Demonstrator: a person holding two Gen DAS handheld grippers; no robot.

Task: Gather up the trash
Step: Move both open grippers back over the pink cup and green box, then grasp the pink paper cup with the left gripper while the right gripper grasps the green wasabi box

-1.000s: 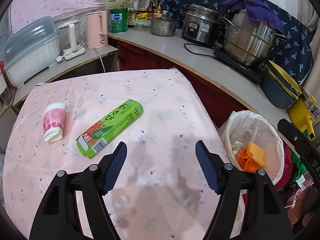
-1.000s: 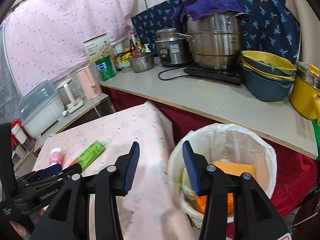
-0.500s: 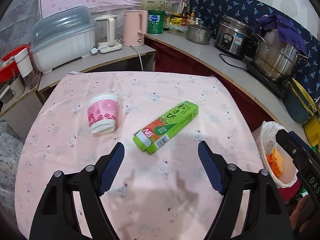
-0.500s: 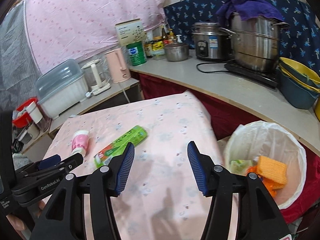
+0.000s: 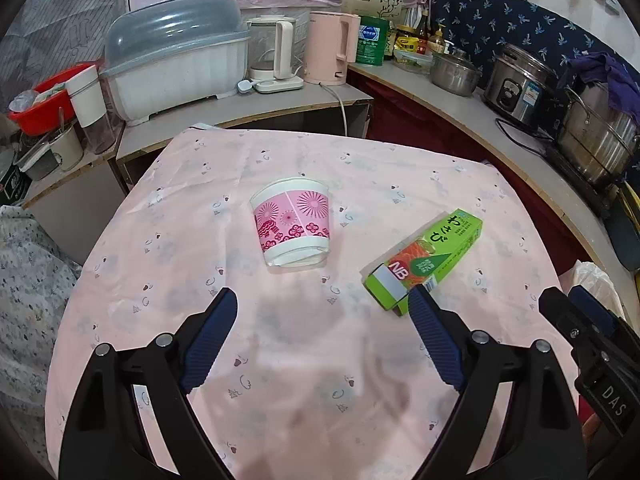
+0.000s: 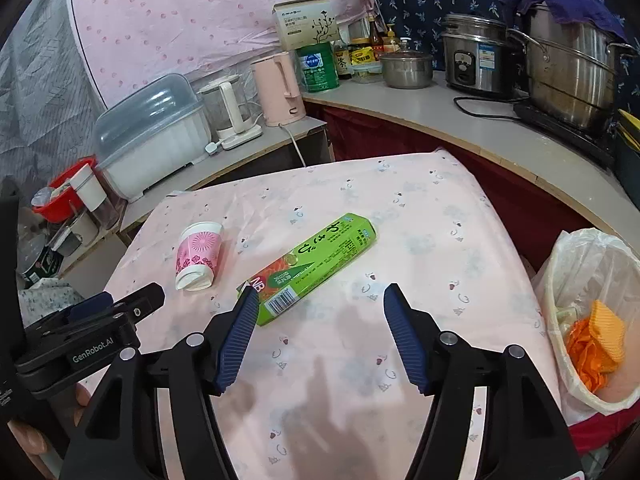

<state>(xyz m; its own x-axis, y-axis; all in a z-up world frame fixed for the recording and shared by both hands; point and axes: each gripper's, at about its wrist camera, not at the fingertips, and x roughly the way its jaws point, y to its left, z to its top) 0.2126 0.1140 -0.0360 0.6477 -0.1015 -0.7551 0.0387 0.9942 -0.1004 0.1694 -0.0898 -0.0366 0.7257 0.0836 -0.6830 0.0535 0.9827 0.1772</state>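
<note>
Downward both tongs point(image 5: 322, 300) point(image 6: 318, 294) tilt, parted.

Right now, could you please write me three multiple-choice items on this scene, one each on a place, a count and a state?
1. Where is the lined trash bin?
A. on the tablecloth
B. off the table's right edge
C. on the counter

2. How many pieces of trash lie on the pink tablecloth?
A. two
B. three
C. four

3. How is the pink paper cup?
A. upright
B. on its side
C. gripped in the tongs

Answers:
1 B, the bin stands beyond the cloth's right edge, below the counter.
2 A, only the cup and the green wasabi box lie there.
3 B, it lies on its side with its mouth toward the left tongs, which are open and empty, as are the right tongs.
</note>
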